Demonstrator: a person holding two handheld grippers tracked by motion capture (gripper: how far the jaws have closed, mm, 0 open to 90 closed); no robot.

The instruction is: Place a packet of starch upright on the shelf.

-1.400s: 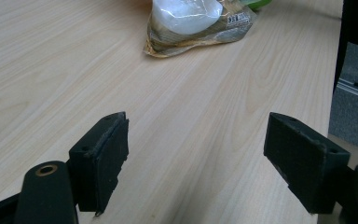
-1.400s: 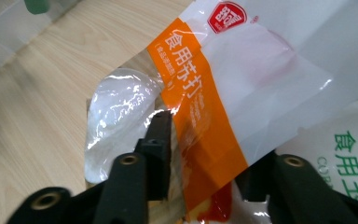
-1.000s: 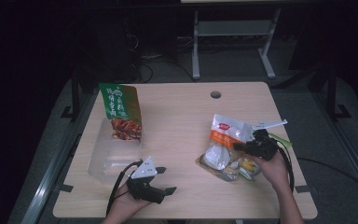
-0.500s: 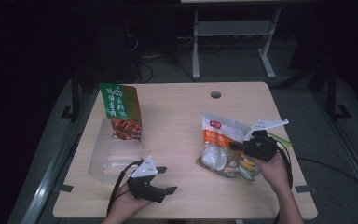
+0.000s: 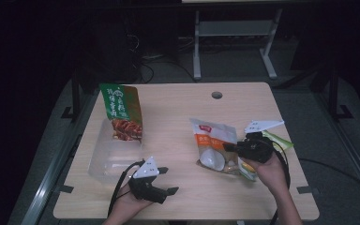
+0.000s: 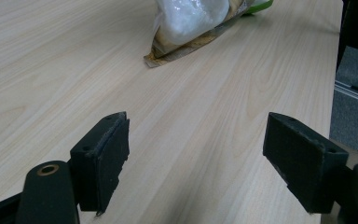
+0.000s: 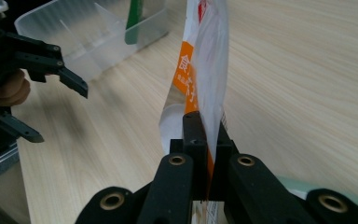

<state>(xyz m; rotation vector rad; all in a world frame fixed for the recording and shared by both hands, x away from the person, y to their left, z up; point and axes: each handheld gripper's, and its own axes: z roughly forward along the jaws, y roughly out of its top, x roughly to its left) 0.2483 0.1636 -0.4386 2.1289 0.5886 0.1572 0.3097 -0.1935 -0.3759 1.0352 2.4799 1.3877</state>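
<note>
right hand-held gripper clamped on orange-white snack bag; left hand-held gripper wide open, empty. lift bag clear, carry left to clear tub.

On the tabletop, a plastic tub sits at the left with a snack bag leaning in its far end. A second pouch lies right of centre. The left gripper rests before the tub; the right gripper sits against the pouch's right side.
</note>
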